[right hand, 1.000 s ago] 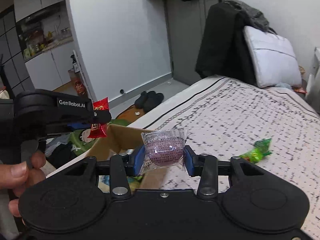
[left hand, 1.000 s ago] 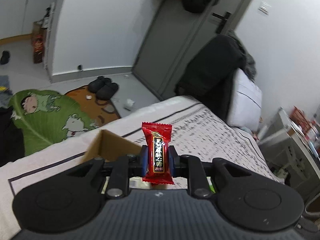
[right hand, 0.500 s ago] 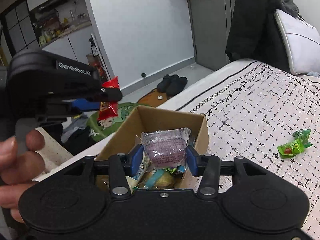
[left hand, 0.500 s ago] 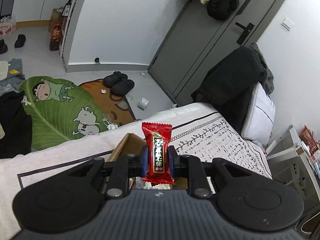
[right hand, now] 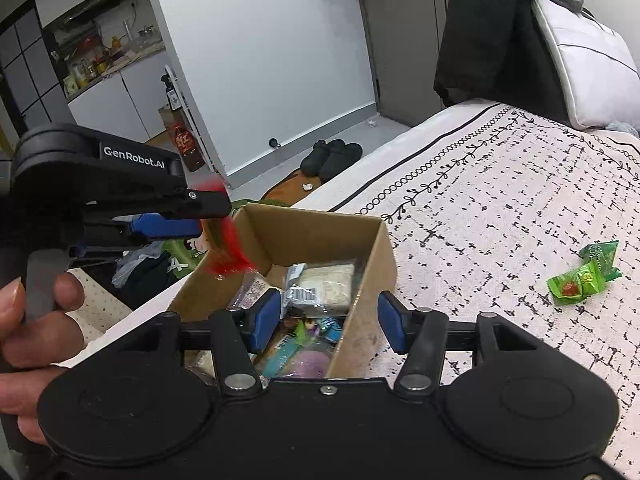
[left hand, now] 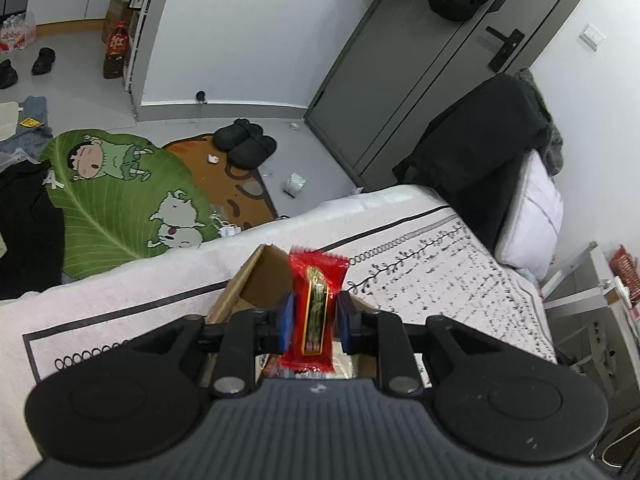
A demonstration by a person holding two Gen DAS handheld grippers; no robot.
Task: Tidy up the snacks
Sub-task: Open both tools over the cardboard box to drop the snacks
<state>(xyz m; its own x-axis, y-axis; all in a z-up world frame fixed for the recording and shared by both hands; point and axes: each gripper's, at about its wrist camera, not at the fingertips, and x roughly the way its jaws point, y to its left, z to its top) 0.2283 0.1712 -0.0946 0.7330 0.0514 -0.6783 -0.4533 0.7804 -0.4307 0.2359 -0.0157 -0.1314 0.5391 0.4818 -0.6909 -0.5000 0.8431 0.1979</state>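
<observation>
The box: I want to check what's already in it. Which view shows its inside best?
The right wrist view: the box lies open below the open right gripper, with wrapped snacks visible inside. The left wrist view shows only a corner of it, behind the left gripper and red candy.

The cardboard box [right hand: 372, 256] is open on top, but snacks pile up inside. The left gripper [right hand: 200, 216] hangs over its left edge, in the way there. Right of the box, only the green candies [right hand: 584, 276] break the bare bedspread [right hand: 500, 200].
</observation>
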